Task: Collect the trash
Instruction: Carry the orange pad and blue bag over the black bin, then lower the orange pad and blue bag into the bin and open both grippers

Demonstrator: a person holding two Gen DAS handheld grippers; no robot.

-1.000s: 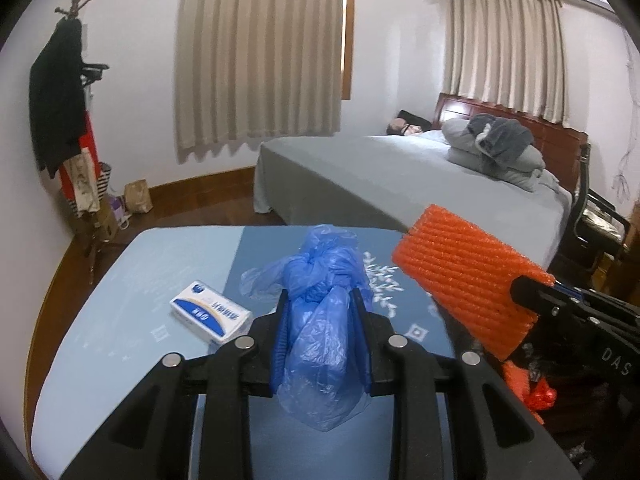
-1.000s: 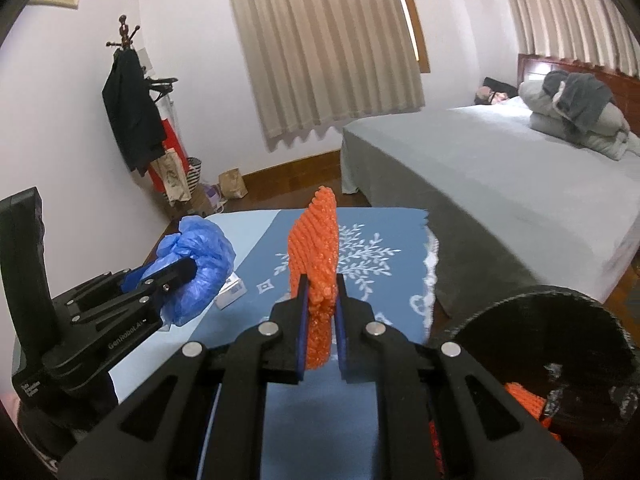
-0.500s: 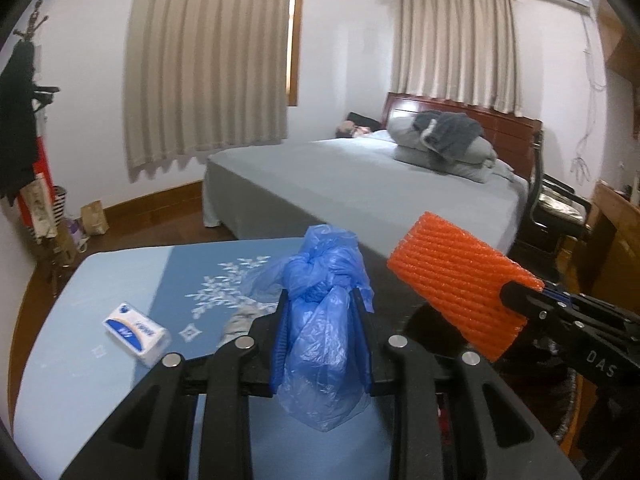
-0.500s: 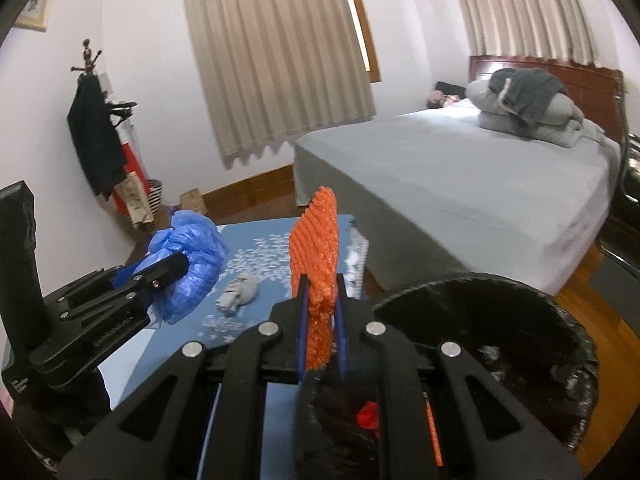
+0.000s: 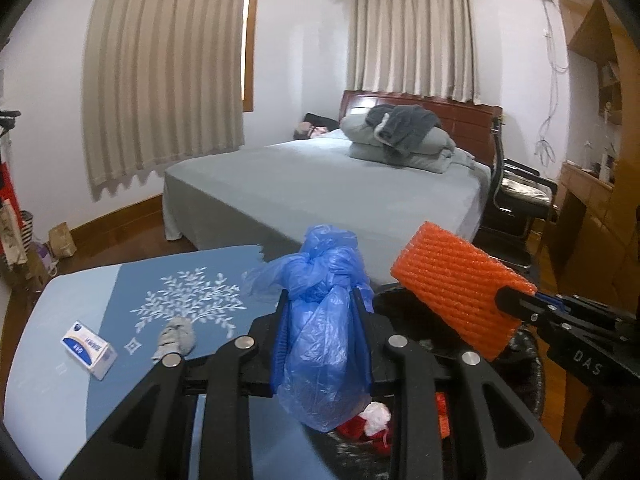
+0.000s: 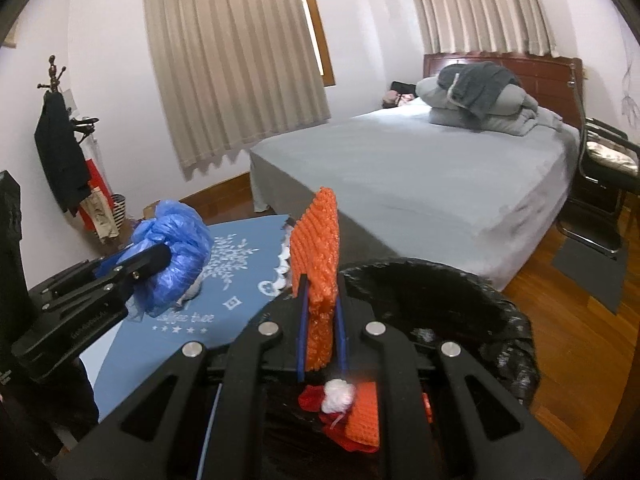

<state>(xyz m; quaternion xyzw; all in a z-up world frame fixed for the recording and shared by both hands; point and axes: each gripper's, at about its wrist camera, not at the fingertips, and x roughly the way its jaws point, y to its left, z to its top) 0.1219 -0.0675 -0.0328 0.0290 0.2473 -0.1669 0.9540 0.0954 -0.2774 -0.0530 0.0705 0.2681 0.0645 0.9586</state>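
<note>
a: bedroom, curtains drawn, a grey bed (image 5: 328, 184) at the back. nearer in, a table with a blue tree-print cloth (image 5: 120, 308) on the left, and a bin lined with a black bag (image 6: 500, 320) standing just off the table's right edge.

b: left to right, what's there?

a: on the cloth, a small white and blue box (image 5: 89, 344), then a crumpled grey wad (image 5: 176, 338) beside the tree print. next the left gripper (image 5: 320, 312), its jaws part-way in and pressing a knotted blue plastic bag (image 5: 320, 304) from both sides. right of that, the right gripper (image 6: 320, 308), jaws drawn fully in on an orange foam net sleeve (image 6: 318, 264).

b: and the bin against each of them?

a: that's what the drop turns on. in the right wrist view the bin mouth sits directly below and ahead of the jaws, with red, white and orange scraps (image 6: 344, 404) already inside. the sleeve stands upright, long axis vertical, lower end hanging over the opening. so i'd say the right hand is nearer.

b: the blue bag?

a: it hangs about at the bin's left rim, bulk drooping below the jaws, the table just to its left. i judge it needs to go a little further right before letting go.
</note>
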